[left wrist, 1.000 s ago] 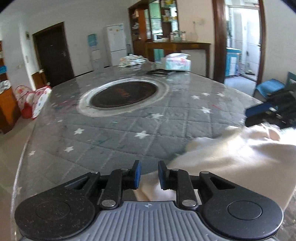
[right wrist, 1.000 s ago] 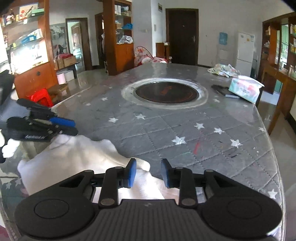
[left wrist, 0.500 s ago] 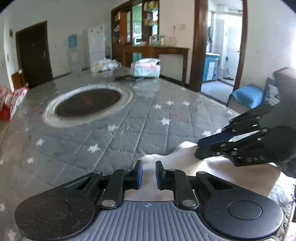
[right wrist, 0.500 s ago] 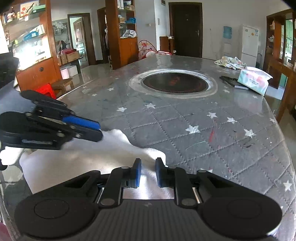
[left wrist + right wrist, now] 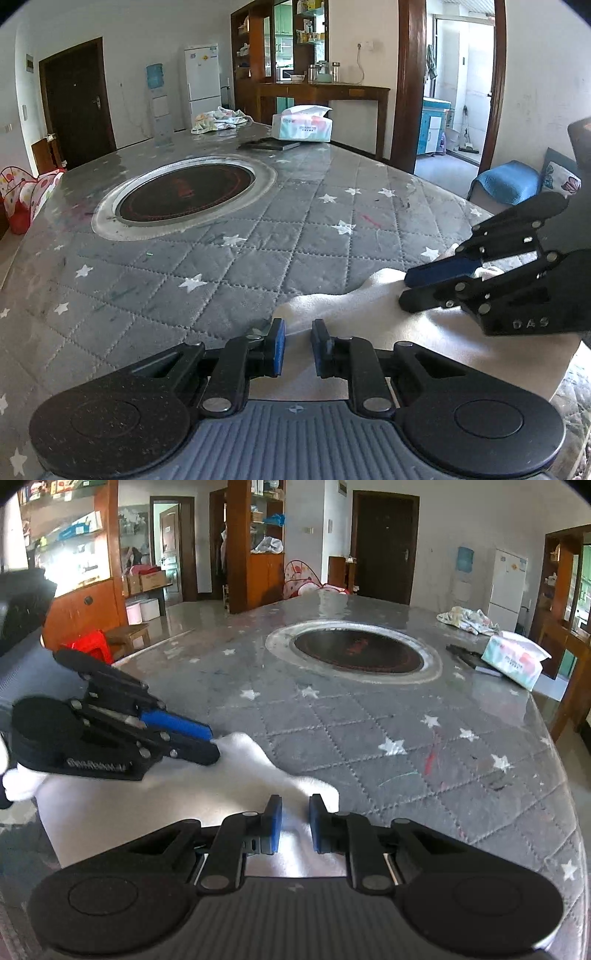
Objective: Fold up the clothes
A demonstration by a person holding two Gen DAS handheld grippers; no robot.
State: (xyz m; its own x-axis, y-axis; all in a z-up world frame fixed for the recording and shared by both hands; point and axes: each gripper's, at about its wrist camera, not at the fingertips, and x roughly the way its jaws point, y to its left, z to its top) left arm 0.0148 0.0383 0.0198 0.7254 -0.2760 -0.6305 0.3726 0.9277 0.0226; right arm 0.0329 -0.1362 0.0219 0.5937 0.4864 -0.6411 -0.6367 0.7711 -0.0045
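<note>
Cream fleece, a garment [image 5: 369, 317], lies bunched at the near edge of the grey quilted surface [image 5: 258, 266] printed with white stars, and both tools meet it there. The left gripper [image 5: 297, 347] has the garment's left edge running into the narrow gap between its blue-padded jaws. They have just parted a little. From the other camera its fingertips sit against a raised peak of the fabric, but whether the pads actually press on it cannot be told. The right gripper [image 5: 293, 823] comes in at the garment's opposite side. Its jaws have just been closing and now stand close together with a fold of fleece between them. Seen from the left camera, white cloth shows pinched between its upper blue finger and lower black one. Most of the garment spreads flat between the two tools and back toward the surface's near rim.

Further out, a dark round plate [image 5: 186, 192] in a metal ring is set into the middle of the surface. Near the far edge lie a flat dark object [image 5: 269, 144], a tissue pack [image 5: 303, 123] and a crumpled patterned cloth [image 5: 218, 120]. A white fridge [image 5: 202, 79] stands against the back wall.
</note>
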